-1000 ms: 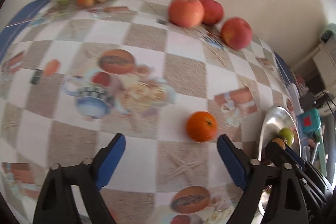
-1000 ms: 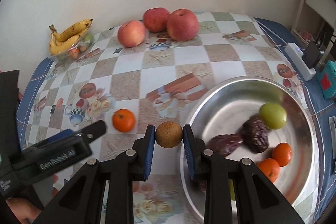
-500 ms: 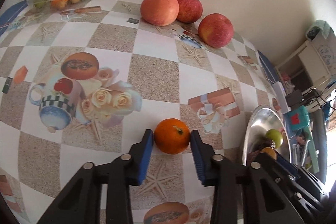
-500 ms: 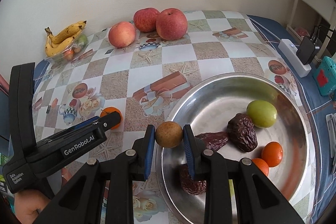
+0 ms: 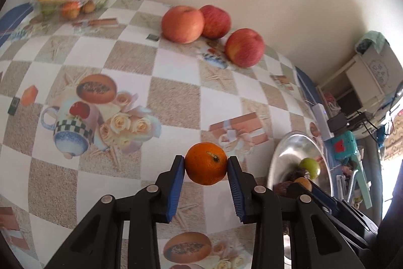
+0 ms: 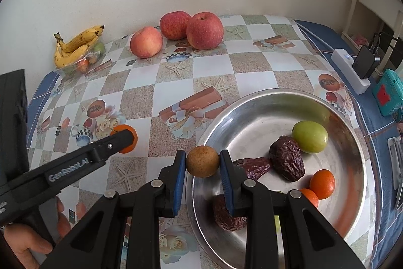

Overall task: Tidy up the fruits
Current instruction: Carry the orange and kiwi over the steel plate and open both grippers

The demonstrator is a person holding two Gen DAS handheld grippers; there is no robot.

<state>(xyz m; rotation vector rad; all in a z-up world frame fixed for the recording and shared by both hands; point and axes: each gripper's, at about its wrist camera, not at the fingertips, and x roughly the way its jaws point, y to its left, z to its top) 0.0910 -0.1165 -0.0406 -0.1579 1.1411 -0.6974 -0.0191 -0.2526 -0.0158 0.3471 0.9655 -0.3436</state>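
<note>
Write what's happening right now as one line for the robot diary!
left tongs: shut on orange | right tongs: shut on brown fruit, at metal bowl rim | apples, bananas: untouched

White lettering "GenRobot.AI" runs along the black side of the left tongs (image 6: 122, 140), seen from the right wrist view. Smaller white print near its handle is cut off and unreadable. No other text is legible

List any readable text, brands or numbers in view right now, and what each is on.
"GenRobot.AI": white print along the side of the left gripper, seen from the right wrist.
More white print lower on that gripper's body: cut off at the frame edge, unreadable.
Round mark on the cardboard box at far right: too blurred to read.
</note>
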